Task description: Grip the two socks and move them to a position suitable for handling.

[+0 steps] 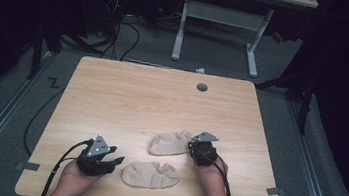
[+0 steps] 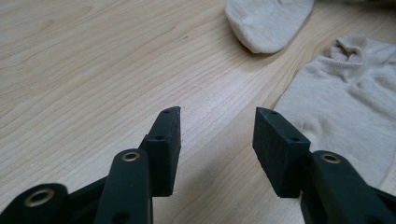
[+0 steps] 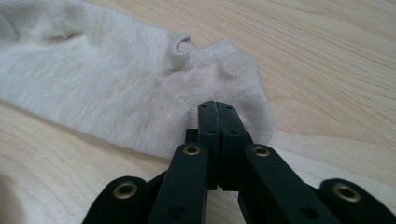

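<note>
Two beige socks lie on the desk (image 1: 113, 90): the left hand-held gripper (image 1: 113, 162) gapes beside the near sock (image 1: 150, 174), the right hand-held gripper (image 1: 193, 145) pinches the far sock (image 1: 169, 143).

The right gripper (image 3: 217, 106), jaws together, apparently pinches the beige sock's (image 3: 116, 88) edge.

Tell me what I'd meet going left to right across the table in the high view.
Left tongs → nearer sock → farther sock → right tongs, touching that farther sock's end.
</note>
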`<state>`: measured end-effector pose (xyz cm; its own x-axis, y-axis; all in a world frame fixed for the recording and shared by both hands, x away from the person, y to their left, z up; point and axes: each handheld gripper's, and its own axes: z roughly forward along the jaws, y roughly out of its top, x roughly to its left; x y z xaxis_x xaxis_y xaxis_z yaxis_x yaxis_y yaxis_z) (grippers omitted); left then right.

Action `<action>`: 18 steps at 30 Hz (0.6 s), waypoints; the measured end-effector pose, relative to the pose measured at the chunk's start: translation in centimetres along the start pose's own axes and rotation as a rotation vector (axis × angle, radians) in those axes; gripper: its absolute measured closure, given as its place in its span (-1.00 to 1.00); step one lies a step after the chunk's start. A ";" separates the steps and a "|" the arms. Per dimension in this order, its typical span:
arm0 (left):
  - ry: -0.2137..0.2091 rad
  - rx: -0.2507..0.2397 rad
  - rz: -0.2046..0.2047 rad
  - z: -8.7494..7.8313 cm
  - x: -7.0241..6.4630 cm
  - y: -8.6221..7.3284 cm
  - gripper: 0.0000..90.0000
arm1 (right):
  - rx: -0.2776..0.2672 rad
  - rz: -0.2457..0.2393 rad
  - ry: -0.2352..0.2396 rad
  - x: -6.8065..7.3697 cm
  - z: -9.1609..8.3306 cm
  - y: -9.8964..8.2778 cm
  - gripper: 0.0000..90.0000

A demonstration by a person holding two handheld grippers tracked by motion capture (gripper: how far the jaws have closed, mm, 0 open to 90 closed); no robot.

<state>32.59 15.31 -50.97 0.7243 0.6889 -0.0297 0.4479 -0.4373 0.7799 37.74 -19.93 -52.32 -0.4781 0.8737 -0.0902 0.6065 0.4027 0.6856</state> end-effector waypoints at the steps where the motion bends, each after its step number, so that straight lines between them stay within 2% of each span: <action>1: -0.001 -0.002 -0.004 0.0 0.0 0.0 0.15 | -0.002 0.001 0.009 0.2 0.0 0.0 1.00; 5: -0.005 0.003 -0.008 0.2 0.0 0.1 0.14 | -0.008 -0.045 0.030 1.5 0.1 0.2 1.00; 9: -0.004 -0.001 -0.004 0.2 0.0 0.1 0.14 | -0.019 -0.052 0.043 2.1 0.3 0.3 1.00; 16: -0.001 0.002 0.003 0.8 -0.2 -0.1 0.21 | -0.026 -0.116 0.097 4.4 0.1 0.5 0.96; 18: 0.005 0.000 0.011 1.0 -0.3 -0.1 0.25 | -0.046 -0.109 0.114 4.4 -0.4 0.4 0.92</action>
<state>32.88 14.60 -51.64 0.7265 0.6869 -0.0186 0.4403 -0.4446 0.7800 35.65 -16.06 -52.09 -0.6103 0.7876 -0.0849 0.5187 0.4783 0.7087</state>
